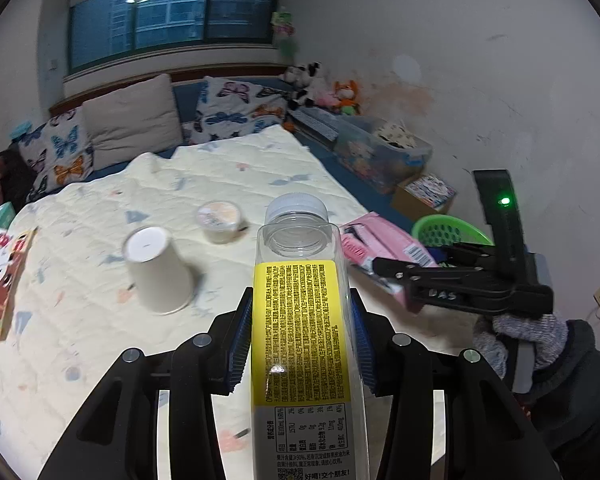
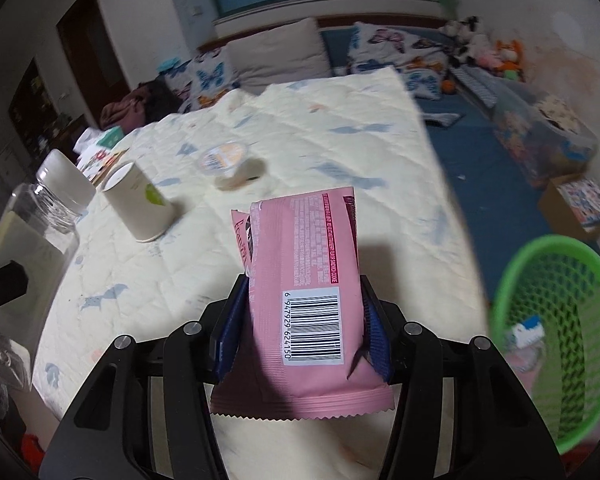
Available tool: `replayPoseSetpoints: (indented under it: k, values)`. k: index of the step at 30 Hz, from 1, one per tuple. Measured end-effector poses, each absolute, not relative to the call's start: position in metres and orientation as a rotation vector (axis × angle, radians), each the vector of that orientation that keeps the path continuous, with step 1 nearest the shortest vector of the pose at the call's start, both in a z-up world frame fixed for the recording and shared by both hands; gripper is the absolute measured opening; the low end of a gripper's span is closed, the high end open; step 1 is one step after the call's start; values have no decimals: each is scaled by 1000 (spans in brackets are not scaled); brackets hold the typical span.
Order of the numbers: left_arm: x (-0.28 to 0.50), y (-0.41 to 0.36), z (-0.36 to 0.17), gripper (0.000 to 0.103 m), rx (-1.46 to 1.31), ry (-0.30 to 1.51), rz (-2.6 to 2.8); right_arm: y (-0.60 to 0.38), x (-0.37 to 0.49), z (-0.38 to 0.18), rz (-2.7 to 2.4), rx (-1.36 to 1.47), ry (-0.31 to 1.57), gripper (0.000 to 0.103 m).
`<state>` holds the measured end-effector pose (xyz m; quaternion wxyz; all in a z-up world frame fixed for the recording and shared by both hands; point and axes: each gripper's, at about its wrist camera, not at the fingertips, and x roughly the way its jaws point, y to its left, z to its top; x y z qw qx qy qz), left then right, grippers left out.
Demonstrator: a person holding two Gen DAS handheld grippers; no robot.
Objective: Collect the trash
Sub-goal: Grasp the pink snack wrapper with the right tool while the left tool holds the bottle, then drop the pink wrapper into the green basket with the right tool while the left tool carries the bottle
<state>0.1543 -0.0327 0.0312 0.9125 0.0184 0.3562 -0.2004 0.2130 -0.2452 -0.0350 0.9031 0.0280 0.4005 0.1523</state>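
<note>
A cream quilt (image 1: 228,184) fills the middle of both views. At the right wrist view's lower right stands a green mesh basket (image 2: 556,344) (trash inside shows only here). Frame centre, the left gripper (image 1: 302,334) clamps a clear plastic bottle (image 1: 300,320); the right gripper (image 2: 302,326) pinches a pink wrapper (image 2: 304,280). Left of centre lies an overturned paper cup (image 1: 156,270), beside a small lidded tub (image 1: 220,218).

Your left gripper (image 1: 300,336) has its fingers (image 1: 242,336) closed around a bottle (image 1: 300,320), pointing forward. Your right gripper (image 2: 300,320) clamps a pink wrapper (image 2: 304,280) between its fingers (image 2: 230,320), and a grey-gloved hand (image 1: 520,336) carries it, level with the left.
</note>
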Motion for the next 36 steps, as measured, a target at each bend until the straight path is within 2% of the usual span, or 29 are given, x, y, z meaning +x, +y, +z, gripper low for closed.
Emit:
replayPoseSetpoints:
  k: [7,18,24,27,36]
  values:
    - [161,-90,29,44,79,751,-523,-329,188,-37,147,122,822,54]
    - [178,-190,21,44,174,799,-673,-457,170,-74,-117,226,886,55]
    - [188,-233,13,44,238,819,-716,-485,172,-90,-172,263,898,56]
    - [196,-253,8,44,257,836,-740,-492,173,-92,-189,263,894,64]
    - [216,-305,-6,44,309,886,-804,-501,159,-85,-196,258,852,68]
